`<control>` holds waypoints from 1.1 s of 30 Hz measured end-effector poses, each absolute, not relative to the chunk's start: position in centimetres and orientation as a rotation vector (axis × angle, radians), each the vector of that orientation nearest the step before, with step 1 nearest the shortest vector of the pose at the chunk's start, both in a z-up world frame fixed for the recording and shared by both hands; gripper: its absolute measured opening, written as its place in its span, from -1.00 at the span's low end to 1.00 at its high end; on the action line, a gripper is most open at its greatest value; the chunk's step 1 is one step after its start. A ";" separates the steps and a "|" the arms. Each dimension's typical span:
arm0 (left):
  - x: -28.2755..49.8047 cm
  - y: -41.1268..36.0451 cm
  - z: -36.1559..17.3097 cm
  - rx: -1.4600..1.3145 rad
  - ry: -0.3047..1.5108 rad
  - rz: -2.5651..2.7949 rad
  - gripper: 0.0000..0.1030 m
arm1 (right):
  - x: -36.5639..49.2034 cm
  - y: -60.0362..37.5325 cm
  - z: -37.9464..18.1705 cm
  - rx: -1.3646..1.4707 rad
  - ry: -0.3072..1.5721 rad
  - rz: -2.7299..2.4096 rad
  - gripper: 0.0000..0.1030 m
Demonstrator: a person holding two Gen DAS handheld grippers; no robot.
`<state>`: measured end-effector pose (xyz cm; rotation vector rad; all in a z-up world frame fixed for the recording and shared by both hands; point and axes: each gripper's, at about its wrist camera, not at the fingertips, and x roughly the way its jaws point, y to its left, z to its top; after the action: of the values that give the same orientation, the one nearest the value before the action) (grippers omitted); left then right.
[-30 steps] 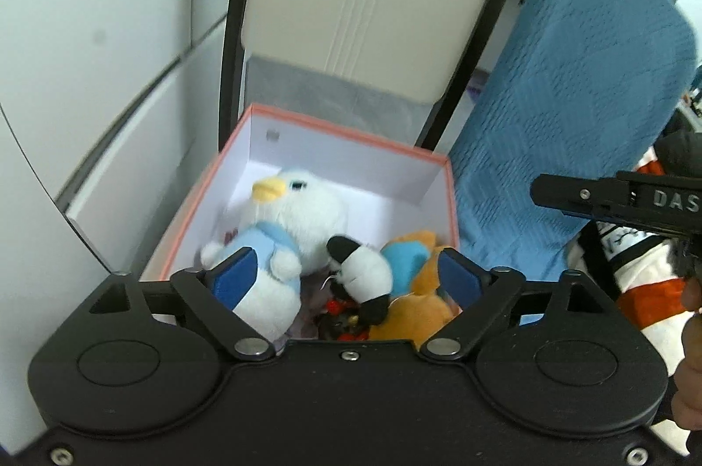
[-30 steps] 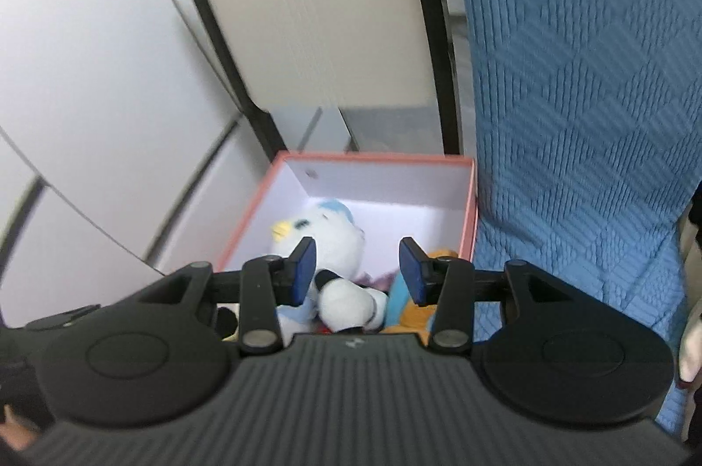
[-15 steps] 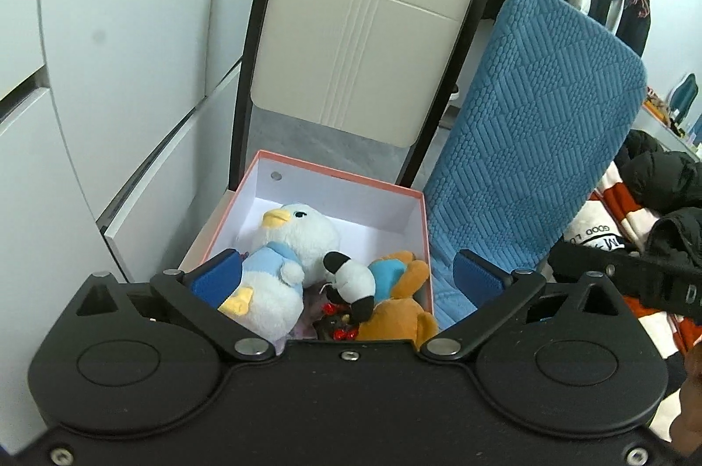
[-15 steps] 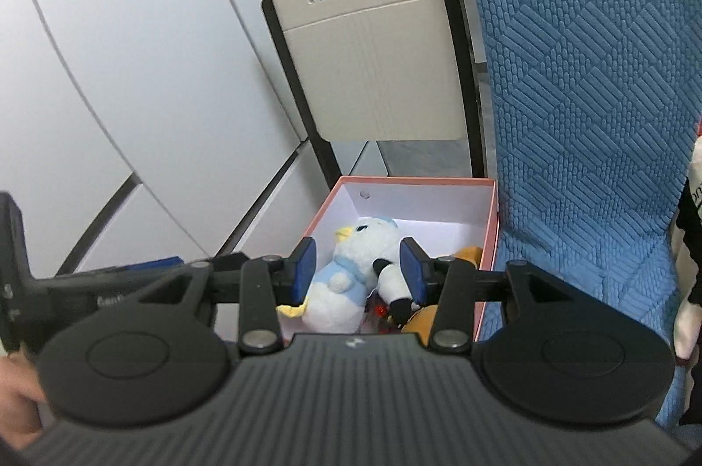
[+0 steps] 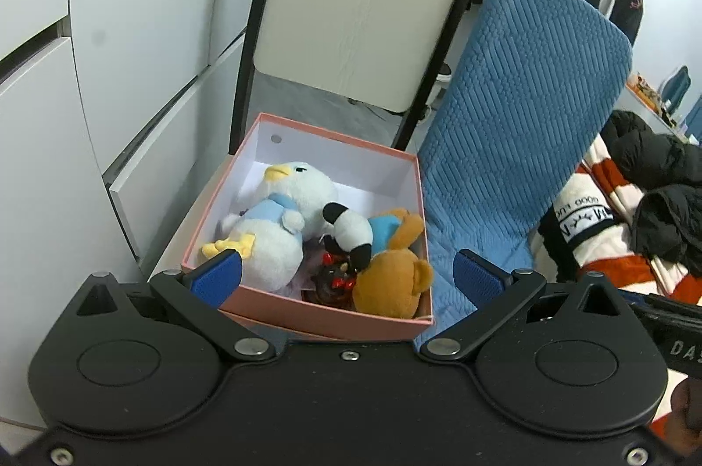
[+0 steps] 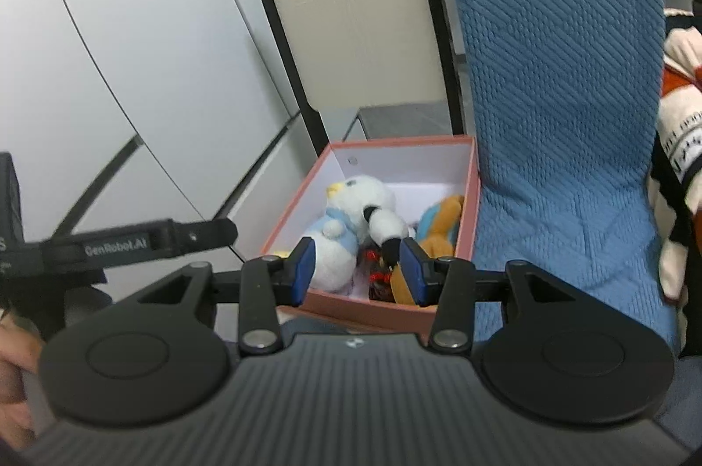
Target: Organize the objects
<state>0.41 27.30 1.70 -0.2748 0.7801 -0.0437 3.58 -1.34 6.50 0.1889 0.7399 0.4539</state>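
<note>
A pink box [image 5: 316,310] with a white inside stands on the floor between a white cabinet and a blue cushion. In it lie a white duck plush [image 5: 281,220] with a blue scarf, a black-and-white plush [image 5: 351,231], an orange bear [image 5: 390,281] and a small dark toy [image 5: 331,284] with red marks. My left gripper [image 5: 346,277] hangs wide open and empty, above the box's near edge. In the right wrist view the same box [image 6: 471,198] and duck [image 6: 355,211] lie further off. My right gripper [image 6: 356,268] stands partly open, empty.
A folded beige chair [image 5: 364,14] leans behind the box. The blue quilted cushion [image 5: 517,123] stands upright on its right, with striped and black clothing [image 5: 623,211] beyond. White cabinet doors [image 5: 109,27] close the left side. One finger [image 6: 131,242] of the left gripper crosses the right wrist view.
Both grippers have drawn back and up from the box, which now looks smaller and further away. The left jaws have spread wider. The right jaws keep the same gap.
</note>
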 end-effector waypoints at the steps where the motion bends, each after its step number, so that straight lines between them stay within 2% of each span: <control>1: 0.2 27.2 1.6 -0.263 0.780 -0.047 0.99 | 3.3 -1.3 6.2 0.188 0.746 0.448 -0.10; 4: -0.2 27.3 1.4 -0.249 0.782 -0.041 0.99 | 2.7 -1.3 5.6 0.180 0.752 0.427 -0.02; 6: -0.3 27.3 1.4 -0.258 0.782 -0.051 0.99 | 2.5 -1.3 5.4 0.177 0.752 0.419 0.29; 7: -0.4 27.4 1.4 -0.258 0.782 -0.059 0.99 | 2.5 -1.4 5.3 0.183 0.751 0.417 0.62; 8: -0.5 27.4 1.3 -0.256 0.786 -0.062 0.99 | 2.5 -1.4 5.2 0.189 0.747 0.415 0.77; 10: -0.5 27.4 1.4 -0.252 0.787 -0.064 0.99 | 2.5 -1.3 5.1 0.184 0.745 0.408 0.85; 33: -1.4 29.1 -0.4 -0.288 0.822 -0.058 0.99 | 3.1 0.0 4.7 0.163 0.752 0.398 0.85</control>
<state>-1.45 29.11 -0.37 -0.2884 0.8217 -0.0576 3.06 0.03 4.72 0.1633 0.7522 0.3978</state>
